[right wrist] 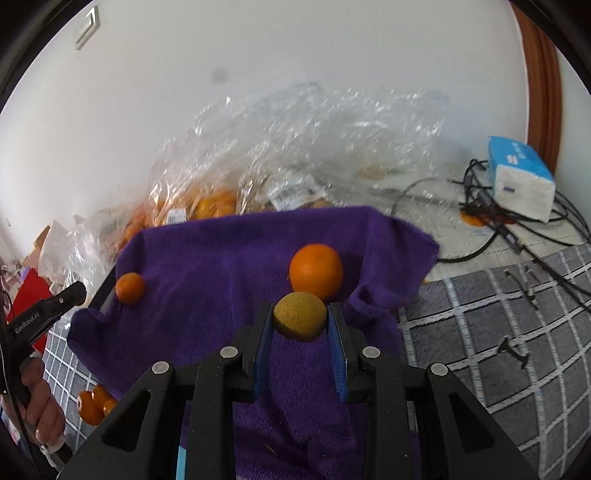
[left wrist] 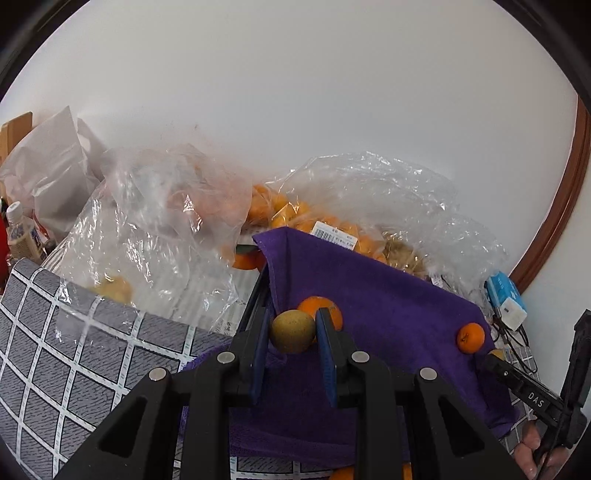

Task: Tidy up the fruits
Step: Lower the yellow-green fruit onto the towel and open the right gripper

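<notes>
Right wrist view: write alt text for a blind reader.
The right hand-held gripper grips a yellow-green round fruit above a purple towel bearing a large orange and a small one. Clear bags of oranges lie behind.

A plain white wall (left wrist: 295, 92) fills the upper half of both views, evenly lit by soft daylight with no hard shadows. A reddish-brown wooden door frame (right wrist: 541, 74) runs up the right side. A pale wall switch plate (right wrist: 85, 28) sits high on the wall at the left of the right wrist view. The desk is covered by a grey cloth with a white grid pattern (right wrist: 498, 332). At the far left edge, a strip of light wooden furniture (left wrist: 13, 133) stands against the wall.
</notes>
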Demonstrator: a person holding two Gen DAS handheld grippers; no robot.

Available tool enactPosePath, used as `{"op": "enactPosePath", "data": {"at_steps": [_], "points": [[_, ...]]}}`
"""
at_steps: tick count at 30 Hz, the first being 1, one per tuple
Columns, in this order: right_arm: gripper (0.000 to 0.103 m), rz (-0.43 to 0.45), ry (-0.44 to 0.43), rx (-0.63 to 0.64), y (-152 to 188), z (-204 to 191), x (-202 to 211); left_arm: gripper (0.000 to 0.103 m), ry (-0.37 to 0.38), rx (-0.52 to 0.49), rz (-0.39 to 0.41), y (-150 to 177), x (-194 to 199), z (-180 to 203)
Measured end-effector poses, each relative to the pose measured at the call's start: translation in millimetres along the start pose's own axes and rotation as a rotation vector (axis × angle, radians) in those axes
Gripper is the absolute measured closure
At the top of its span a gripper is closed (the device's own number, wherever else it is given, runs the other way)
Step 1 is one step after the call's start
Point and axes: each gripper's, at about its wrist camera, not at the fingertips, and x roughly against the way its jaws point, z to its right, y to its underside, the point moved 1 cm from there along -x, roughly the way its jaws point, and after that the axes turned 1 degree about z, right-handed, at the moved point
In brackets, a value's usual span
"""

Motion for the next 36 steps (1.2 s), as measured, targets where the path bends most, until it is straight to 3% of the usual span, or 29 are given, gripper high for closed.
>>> {"op": "enactPosePath", "data": {"at_steps": [9,18,28,34,36], "points": [[0.074,-0.028,0.013,0.032,7.6,-4.5,-17.5,0.079,0.052,-0.034,-0.066,6.1,-12.5,10.8],[0.074,-0.033,0.04,0.056,10.1,-8.4,-18.6,0.079,-0.003,-0.092,-0.125,15.2,-27.5,20.8],[0.056,-0.018,0.059,0.079,11.9,-13.5,-11.3,0.079,-0.038,-0.095,-0.114,16.2,-28.6,18.9],[0.056,0.023,0.093,0.099,13.2,-16.9,-2.3,0.078,-0.025,-0.062,-0.079,15.1,-25.4,14.3],[0.056,0.036,0.098,0.094,13.4,-15.2,1.1,0.074,-0.028,-0.06,-0.069,15.0,-22.4,13.8]]}}
